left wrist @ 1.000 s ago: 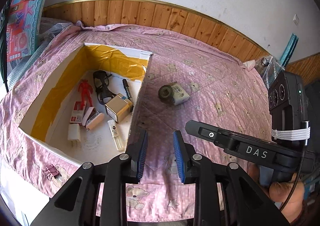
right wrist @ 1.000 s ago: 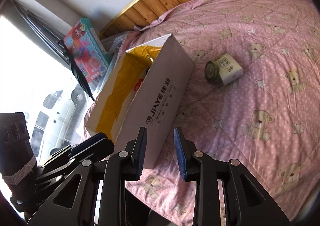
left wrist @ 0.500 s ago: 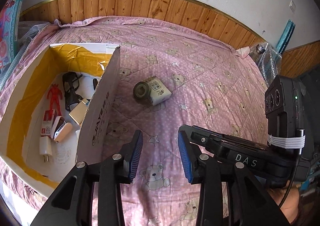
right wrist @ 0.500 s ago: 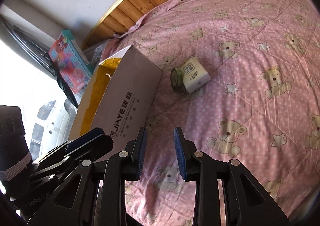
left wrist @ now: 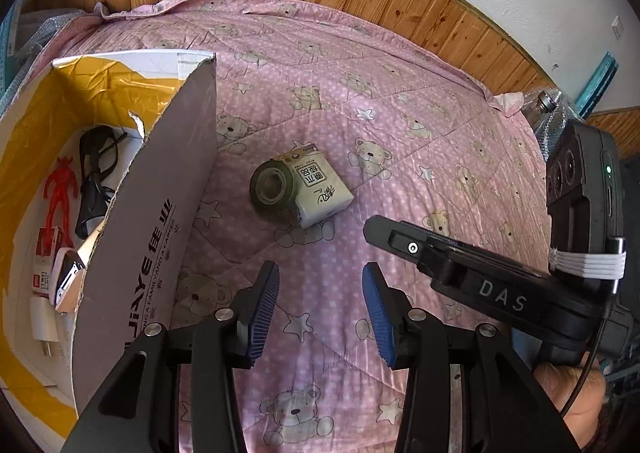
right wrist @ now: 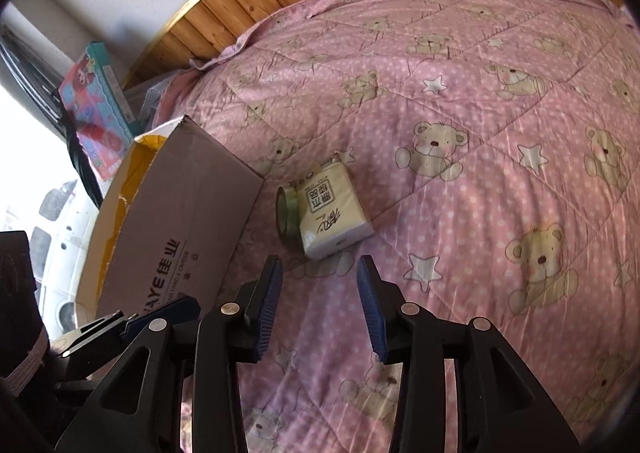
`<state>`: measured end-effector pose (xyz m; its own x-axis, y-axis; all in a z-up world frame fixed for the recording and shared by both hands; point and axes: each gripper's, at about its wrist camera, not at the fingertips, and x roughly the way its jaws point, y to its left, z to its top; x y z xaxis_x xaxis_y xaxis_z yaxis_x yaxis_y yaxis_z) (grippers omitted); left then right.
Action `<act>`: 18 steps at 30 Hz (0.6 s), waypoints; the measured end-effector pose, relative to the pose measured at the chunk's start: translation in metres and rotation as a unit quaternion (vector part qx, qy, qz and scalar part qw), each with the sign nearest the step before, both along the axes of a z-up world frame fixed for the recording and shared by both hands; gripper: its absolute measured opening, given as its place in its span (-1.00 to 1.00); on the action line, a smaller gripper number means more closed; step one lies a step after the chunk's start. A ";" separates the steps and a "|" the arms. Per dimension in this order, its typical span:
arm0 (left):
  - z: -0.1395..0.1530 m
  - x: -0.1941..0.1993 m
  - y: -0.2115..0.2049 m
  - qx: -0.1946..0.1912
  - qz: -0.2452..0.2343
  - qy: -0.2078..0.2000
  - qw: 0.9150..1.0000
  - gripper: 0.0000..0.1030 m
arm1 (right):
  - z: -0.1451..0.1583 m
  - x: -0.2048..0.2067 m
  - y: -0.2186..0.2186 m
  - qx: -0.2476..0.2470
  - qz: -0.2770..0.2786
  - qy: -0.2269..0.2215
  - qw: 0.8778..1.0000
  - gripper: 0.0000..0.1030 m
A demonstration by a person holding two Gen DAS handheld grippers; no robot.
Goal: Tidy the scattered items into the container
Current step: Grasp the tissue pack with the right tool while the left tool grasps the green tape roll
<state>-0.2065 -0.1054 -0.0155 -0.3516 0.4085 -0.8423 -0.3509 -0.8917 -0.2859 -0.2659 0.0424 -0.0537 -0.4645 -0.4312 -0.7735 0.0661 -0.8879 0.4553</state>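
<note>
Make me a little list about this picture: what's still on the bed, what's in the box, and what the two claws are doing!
Still out: tape roll and tissue pack, touching, on the pink bear quilt
Container: cardboard box, open top, beside the tape roll
Already inside: red figure, black glasses, white charger, small packets
Left claw: open, empty, aimed at the two items
Right claw: open, empty, aimed at the same pair

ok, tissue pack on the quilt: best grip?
Take the tissue pack across its two long sides, coming from above at the end away from the tape roll. It lies flat, and the roll leans against its box-side end. Right gripper is open and nearest.
</note>
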 end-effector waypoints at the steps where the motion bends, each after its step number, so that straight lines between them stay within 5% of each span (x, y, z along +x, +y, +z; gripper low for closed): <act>1: -0.004 -0.002 -0.001 -0.001 0.002 -0.003 1.000 -0.13 | -0.004 -0.008 -0.003 0.011 0.007 -0.002 1.000 -0.19; 8: -0.021 -0.018 -0.011 -0.004 0.021 -0.017 1.000 -0.13 | -0.028 -0.050 -0.035 0.113 0.068 0.001 0.991 -0.08; 12: -0.026 -0.028 -0.015 -0.002 0.029 -0.022 0.999 -0.12 | -0.044 -0.065 -0.039 0.089 0.089 -0.007 0.992 0.15; 18: -0.036 -0.041 -0.007 -0.007 0.024 -0.029 0.999 -0.12 | -0.043 -0.060 -0.022 0.071 0.077 0.003 0.994 -0.03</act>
